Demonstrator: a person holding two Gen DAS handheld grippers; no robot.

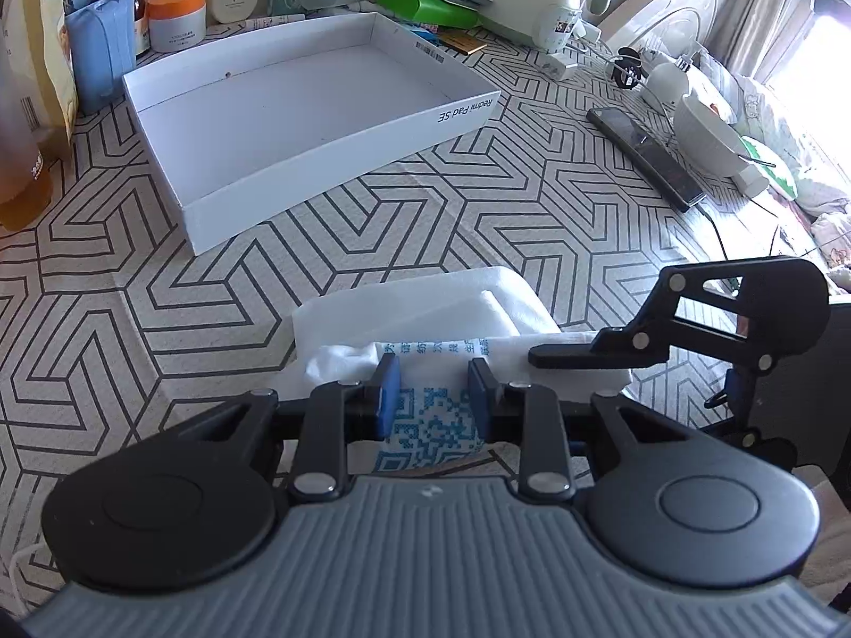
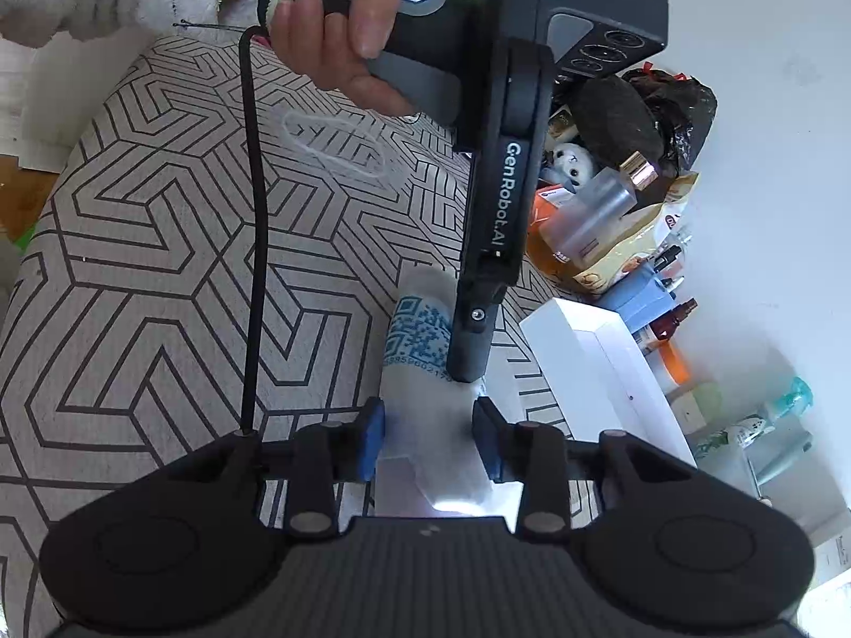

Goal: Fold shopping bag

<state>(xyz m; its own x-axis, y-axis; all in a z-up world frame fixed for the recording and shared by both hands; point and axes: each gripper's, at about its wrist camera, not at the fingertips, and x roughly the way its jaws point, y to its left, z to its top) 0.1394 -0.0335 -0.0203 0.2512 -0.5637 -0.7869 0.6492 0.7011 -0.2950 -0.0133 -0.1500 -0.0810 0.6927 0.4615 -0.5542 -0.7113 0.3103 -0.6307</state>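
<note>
left gripper [image 1: 433, 391]: fingers narrow, bearing on the folded shopping bag [image 1: 425, 319], bag between the pads | bag: lies on the patterned counter [image 1: 159, 292], near white box [image 1: 298, 122] | right gripper [image 2: 430, 433]: fingers part-open, straddling the bag's end, no pinch visible | risk: fold may spring open if the left lifts.

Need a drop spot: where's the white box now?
In the left wrist view, the white box lies open on the patterned tablecloth, beyond the folded bag, upper left.
</note>
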